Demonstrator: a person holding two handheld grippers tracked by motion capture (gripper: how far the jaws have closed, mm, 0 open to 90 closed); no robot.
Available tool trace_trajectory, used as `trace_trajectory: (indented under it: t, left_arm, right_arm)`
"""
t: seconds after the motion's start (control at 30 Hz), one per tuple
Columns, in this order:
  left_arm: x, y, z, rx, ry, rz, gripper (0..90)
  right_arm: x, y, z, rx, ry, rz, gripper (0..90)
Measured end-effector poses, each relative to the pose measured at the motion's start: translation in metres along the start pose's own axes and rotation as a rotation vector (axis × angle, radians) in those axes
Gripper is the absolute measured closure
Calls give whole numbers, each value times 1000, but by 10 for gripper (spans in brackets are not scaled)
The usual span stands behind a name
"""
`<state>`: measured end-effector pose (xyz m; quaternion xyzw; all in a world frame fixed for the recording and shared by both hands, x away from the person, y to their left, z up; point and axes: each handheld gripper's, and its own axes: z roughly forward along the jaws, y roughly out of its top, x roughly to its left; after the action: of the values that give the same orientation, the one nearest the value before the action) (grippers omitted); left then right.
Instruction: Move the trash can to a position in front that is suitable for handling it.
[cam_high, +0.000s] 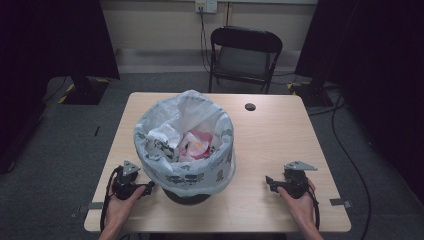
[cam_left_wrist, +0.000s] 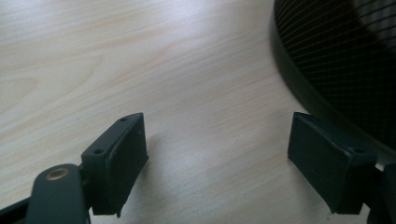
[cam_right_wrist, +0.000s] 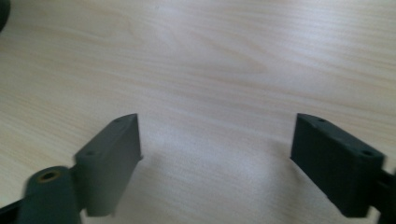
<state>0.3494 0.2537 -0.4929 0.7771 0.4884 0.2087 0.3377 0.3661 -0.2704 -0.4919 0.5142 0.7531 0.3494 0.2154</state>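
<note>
A black mesh bin (cam_high: 187, 196) lined with a printed white plastic bag (cam_high: 185, 145) stands on the wooden table (cam_high: 270, 135), with crumpled white and pink waste inside. My left gripper (cam_high: 148, 188) rests low at the bin's left side, jaws open and empty. In the left gripper view the open left gripper (cam_left_wrist: 217, 154) hovers over bare wood, and the bin's dark mesh wall (cam_left_wrist: 336, 56) curves past at the upper right. My right gripper (cam_high: 269, 183) sits to the bin's right near the front edge. In its own view the right gripper (cam_right_wrist: 217, 154) is open over bare wood.
A black folding chair (cam_high: 243, 55) stands beyond the table's far edge. A small dark round cap (cam_high: 250, 106) marks the table's far right part. Cables run over the grey floor on the right. Dark stands flank the table at both far corners.
</note>
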Motion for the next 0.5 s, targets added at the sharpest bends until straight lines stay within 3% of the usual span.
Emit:
trace_trajectory:
  t: [0.27, 0.33, 0.37, 0.4, 0.5]
  left_arm:
    - [0, 6, -17, -67, -30, -30, 250]
    - [-2, 9, -24, -101, -43, -40, 282]
    - [-3, 12, -28, -114, -55, -41, 282]
    - [-4, 15, -32, -128, -63, -39, 295]
    - [-5, 24, -42, -164, -44, 2, 331]
  right_arm:
    - [8, 9, -14, -85, 69, -5, 166]
    - [17, 15, -24, -135, 135, -23, 287]
    - [17, 15, -24, -135, 135, -23, 287]
    - [22, 21, -31, -152, 169, -45, 323]
    - [31, 34, -38, -201, 177, -83, 373]
